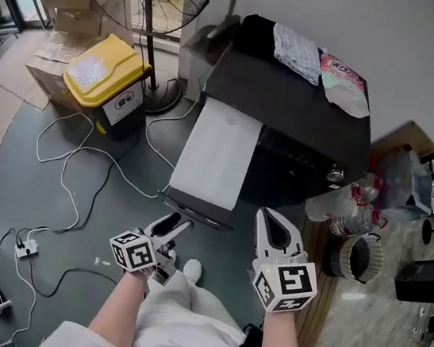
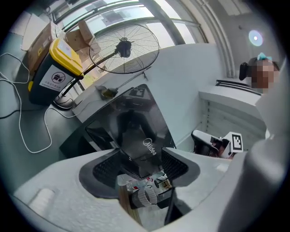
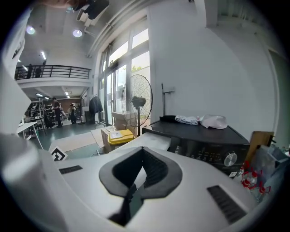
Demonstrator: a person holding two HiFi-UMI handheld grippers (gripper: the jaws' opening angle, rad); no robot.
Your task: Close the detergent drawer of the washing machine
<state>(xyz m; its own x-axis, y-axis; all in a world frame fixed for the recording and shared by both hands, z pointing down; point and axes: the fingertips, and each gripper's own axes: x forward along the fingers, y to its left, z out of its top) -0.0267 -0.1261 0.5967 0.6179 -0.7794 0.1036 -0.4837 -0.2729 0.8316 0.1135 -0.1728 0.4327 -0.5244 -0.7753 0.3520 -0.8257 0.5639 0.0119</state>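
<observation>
A black washing machine (image 1: 305, 117) stands ahead of me, and its long pale detergent drawer (image 1: 215, 156) is pulled out toward me. My left gripper (image 1: 176, 222) hangs just short of the drawer's front end, open, with nothing between its jaws. In the left gripper view my left gripper (image 2: 140, 165) frames the machine's dark front (image 2: 136, 131). My right gripper (image 1: 264, 213) is beside the drawer's front right corner, its tips together on nothing. The right gripper view shows my right gripper (image 3: 142, 165) aimed at the drawer (image 3: 154, 142), with the control knob (image 3: 230, 158) to the right.
A yellow-lidded bin (image 1: 106, 77) and a standing fan (image 1: 148, 7) are left of the machine. White cables (image 1: 71, 188) and a power strip (image 1: 26, 246) lie on the floor. Cloths (image 1: 298, 52) rest on the machine's top. Bottles and clutter (image 1: 356, 212) crowd its right side.
</observation>
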